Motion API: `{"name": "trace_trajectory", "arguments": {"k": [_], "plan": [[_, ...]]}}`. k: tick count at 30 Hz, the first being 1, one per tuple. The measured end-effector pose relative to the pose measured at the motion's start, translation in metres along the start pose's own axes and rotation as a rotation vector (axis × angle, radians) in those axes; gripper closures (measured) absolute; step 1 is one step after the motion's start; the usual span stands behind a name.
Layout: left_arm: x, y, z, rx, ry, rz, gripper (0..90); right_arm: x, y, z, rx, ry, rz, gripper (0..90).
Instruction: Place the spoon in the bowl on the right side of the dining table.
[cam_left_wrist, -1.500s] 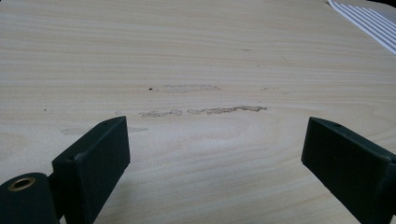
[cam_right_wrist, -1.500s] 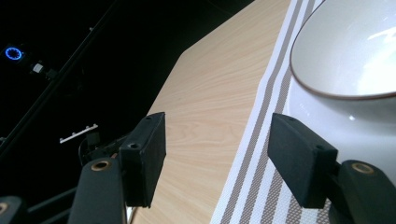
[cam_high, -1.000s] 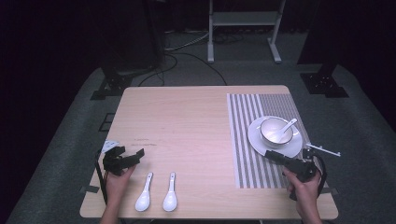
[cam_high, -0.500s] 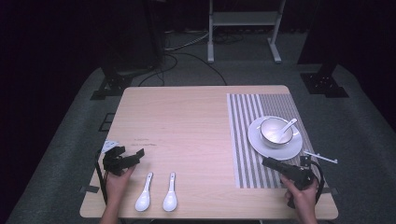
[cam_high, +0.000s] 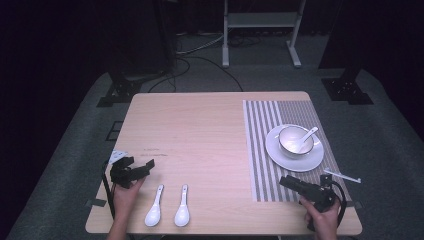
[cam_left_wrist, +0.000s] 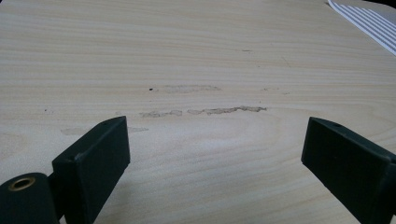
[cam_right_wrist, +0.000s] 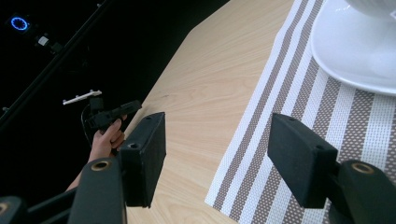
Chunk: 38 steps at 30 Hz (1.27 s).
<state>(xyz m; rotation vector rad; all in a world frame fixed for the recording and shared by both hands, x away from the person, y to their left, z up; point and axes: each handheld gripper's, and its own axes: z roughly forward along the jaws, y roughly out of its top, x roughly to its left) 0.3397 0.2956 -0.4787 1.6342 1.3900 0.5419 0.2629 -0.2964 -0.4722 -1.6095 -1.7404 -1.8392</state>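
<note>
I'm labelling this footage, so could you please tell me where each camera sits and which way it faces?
High view: above the near edge, looking forward and down on the table; both forearms and the left gripper show.
Left gripper view: low, along its open jaws, over bare wood.
Right gripper view: along the right gripper, across the striped mat toward the left hand.
Shared: high and right gripper views both show the plate.

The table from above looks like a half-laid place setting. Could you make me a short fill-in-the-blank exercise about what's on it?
1. The bowl sits on a white ____, which lies on the striped placemat.
2. Inside the bowl rests one ____.
3. On the bare wood near the left gripper lie ____ white spoons.
4. The right gripper has its jaws ____, with nothing between them.

Missing words: plate; spoon; two; open
</note>
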Motion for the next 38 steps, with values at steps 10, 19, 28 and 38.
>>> {"name": "trace_trajectory", "arguments": {"k": [10, 19, 28, 38], "plan": [[0.000, 0.000, 0.000, 0.002, 0.000, 0.002, 6.6, 0.003, -0.012, -0.005, -0.009, -0.005, -0.009, 35.6], [0.000, 0.000, 0.000, 0.002, 0.000, 0.002, 6.6, 0.007, -0.020, -0.014, -0.016, 0.001, -0.010, 34.8], [0.000, 0.000, 0.000, 0.003, 0.000, 0.002, 6.6, 0.010, -0.031, -0.027, -0.047, 0.009, 0.002, 33.5], [0.001, 0.000, 0.000, 0.002, -0.001, -0.004, 6.6, 0.005, -0.044, -0.034, -0.081, 0.046, 0.044, 33.0]]}}
